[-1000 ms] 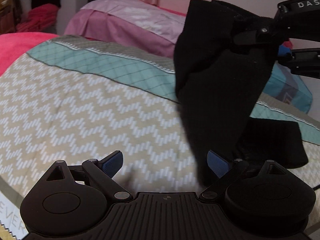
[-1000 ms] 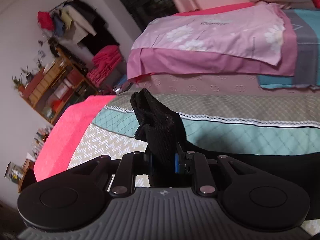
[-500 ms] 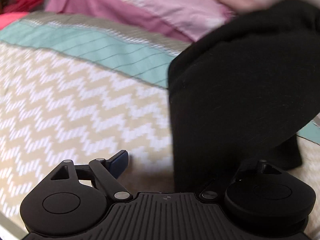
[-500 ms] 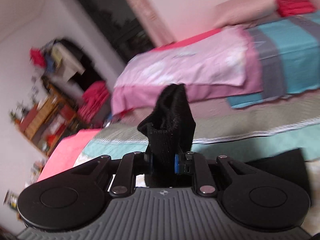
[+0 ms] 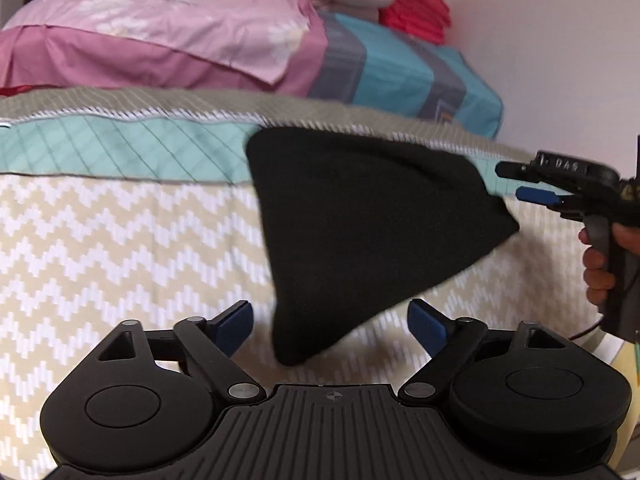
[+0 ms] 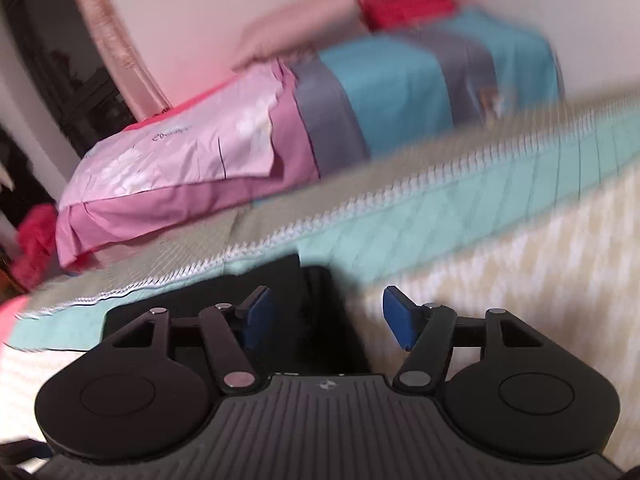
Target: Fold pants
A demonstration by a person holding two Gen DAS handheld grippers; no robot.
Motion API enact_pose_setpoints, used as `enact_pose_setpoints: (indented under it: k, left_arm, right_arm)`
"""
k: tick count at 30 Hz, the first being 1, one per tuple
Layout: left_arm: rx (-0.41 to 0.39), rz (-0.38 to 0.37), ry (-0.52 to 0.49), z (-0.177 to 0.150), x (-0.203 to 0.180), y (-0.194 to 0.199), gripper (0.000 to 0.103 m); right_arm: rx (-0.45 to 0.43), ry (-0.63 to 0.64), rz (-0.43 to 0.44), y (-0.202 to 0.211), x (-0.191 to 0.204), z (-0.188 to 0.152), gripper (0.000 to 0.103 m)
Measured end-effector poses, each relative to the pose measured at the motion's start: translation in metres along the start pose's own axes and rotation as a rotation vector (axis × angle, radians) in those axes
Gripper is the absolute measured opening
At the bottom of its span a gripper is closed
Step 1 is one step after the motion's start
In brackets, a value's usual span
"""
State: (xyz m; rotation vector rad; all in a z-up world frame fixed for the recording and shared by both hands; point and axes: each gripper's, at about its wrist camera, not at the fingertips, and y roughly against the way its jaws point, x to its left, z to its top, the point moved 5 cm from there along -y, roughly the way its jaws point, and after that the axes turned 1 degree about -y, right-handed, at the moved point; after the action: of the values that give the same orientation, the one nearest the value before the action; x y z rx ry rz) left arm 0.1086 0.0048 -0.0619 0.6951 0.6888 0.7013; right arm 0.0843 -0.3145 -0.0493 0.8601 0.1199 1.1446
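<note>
The black pants lie in a rough triangle on the zigzag bedspread. Their near tip rests between the fingers of my left gripper, which is open and touches nothing. In the left wrist view my right gripper sits at the right edge, held by a person's hand, just off the pants' right corner. Its jaws are opening. In the right wrist view the right gripper shows blue pads spread apart, with the pants below and between them and not pressed.
Behind the bedspread's teal band lie a pink pillow, a teal and grey folded blanket and a red cloth against the wall. The right wrist view is blurred by motion.
The right gripper, shut on a fold of the pants, swung it across and down to the right, then spread its jaws and let go. The pants dropped onto the bed. The left gripper stayed open.
</note>
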Motion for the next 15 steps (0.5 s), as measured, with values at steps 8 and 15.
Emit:
enact_pose_setpoints:
  k: [8,15]
  left_arm:
    - [-0.01,0.068,0.176,0.048,0.019,-0.045,0.103]
    - [0.113,0.098,0.14,0.04,0.008,-0.093,0.103]
  right_arm:
    - [0.0,0.306,0.048,-0.042,0.059,-0.008,0.071]
    - [0.082,0.239,0.104,-0.065,0.056,0.001,0.011]
